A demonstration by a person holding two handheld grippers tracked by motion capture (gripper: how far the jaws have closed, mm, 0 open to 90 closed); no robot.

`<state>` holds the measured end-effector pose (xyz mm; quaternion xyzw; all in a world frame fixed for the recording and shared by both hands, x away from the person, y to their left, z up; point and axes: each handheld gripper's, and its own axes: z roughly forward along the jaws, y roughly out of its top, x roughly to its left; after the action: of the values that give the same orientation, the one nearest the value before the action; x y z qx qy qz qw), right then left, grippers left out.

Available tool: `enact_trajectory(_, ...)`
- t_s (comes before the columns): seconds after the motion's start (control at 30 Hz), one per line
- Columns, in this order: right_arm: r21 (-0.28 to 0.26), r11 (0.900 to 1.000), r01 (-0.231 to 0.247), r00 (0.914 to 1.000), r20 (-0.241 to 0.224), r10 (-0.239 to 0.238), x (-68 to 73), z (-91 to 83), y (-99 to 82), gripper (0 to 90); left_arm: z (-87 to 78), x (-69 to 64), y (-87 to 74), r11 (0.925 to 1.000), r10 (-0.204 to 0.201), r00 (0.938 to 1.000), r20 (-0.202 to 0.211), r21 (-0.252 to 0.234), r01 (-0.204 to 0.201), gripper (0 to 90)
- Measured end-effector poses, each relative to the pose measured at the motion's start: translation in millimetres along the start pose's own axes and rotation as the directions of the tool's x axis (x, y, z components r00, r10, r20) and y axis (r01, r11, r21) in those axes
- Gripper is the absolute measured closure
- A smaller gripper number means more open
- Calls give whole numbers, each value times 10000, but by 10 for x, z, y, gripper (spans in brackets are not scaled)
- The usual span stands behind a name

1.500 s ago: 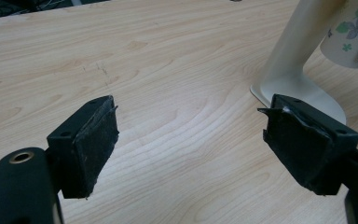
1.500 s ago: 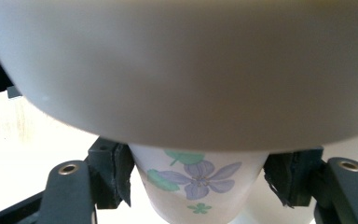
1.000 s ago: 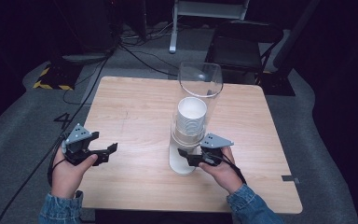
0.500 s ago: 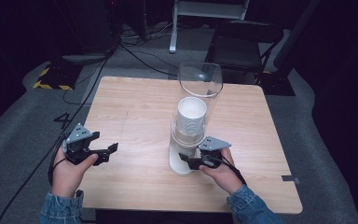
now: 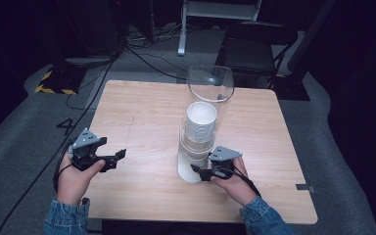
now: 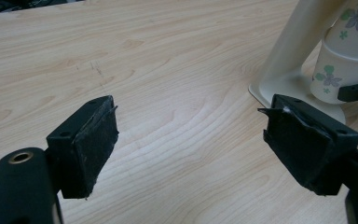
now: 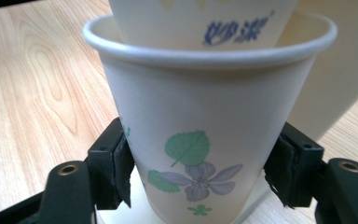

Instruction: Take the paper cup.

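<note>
At the dispenser's (image 5: 196,169) foot, toward six o'clock on the table (image 5: 142,117), the right gripper (image 5: 199,172) is clamped on the lowest paper cup (image 7: 200,154), whose long axis runs upright. The left gripper (image 5: 120,155), jaws apart and empty, sits off at nine o'clock.
</note>
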<state>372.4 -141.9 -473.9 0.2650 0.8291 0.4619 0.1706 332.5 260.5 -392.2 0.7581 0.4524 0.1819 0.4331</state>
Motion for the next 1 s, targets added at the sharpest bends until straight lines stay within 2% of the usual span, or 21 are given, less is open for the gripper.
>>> enact_trajectory(0.5, 561, 9982, 208, 9987, 447, -234, -26, -128, -105, 331, 162, -21, 89, 9997, 222, 9994, 278, 91, -224, 170)
enact_trajectory(0.73, 893, 9960, -1, 9957, 927, -82, -103, -226, -191, 331, 241, -26, 132, 9995, 271, 9988, 417, 143, -277, 169)
enact_trajectory(1.0, 598, 9976, -361, 9869, 1591, 262, -246, -424, -221, 332, 360, -48, 174, 9990, 362, 9982, 470, 258, -374, 170)
